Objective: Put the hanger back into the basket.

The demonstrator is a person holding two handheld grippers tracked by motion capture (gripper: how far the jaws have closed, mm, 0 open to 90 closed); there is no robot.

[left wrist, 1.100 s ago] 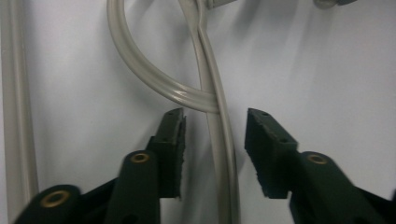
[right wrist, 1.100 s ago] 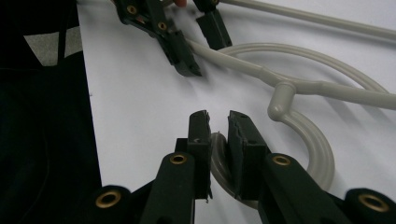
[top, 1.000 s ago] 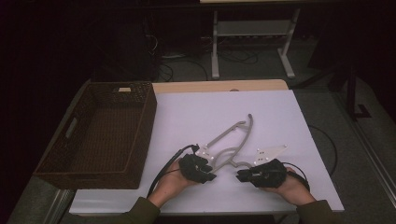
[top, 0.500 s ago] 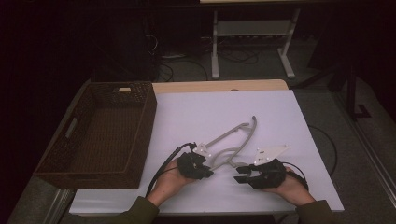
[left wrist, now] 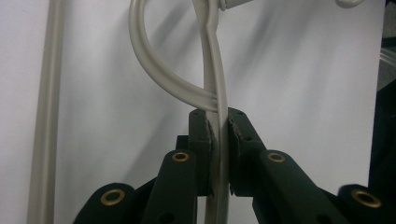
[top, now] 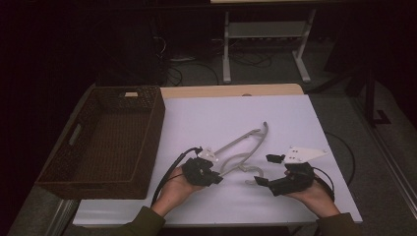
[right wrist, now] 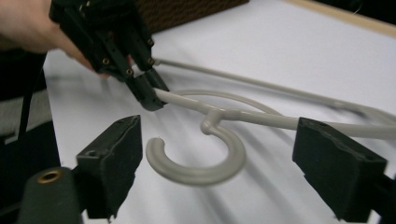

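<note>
A grey plastic clothes hanger (top: 243, 142) lies on the white table (top: 295, 118), its hook pointing toward the near edge. My left gripper (top: 215, 178) is shut on the curved end of the hanger's arm; in the left gripper view the grey bar (left wrist: 159, 70) is pinched between both pads (left wrist: 218, 123). My right gripper (top: 268, 169) stands open just right of the hook. In the right gripper view its jaws (right wrist: 224, 140) are wide apart with the hanger's hook (right wrist: 205, 170) lying between them, untouched. The left gripper (right wrist: 149, 93) shows beyond it, clamped on the hanger.
A dark woven basket (top: 147, 142) stands open on the table's left side, close to the left hand. Cables trail from both grippers. A metal stand (top: 265, 44) and cords sit on the floor beyond the far edge.
The right gripper has drawn back a little to the right of the hook, with its jaws apart. The left gripper keeps its hold and the hanger has barely shifted.
</note>
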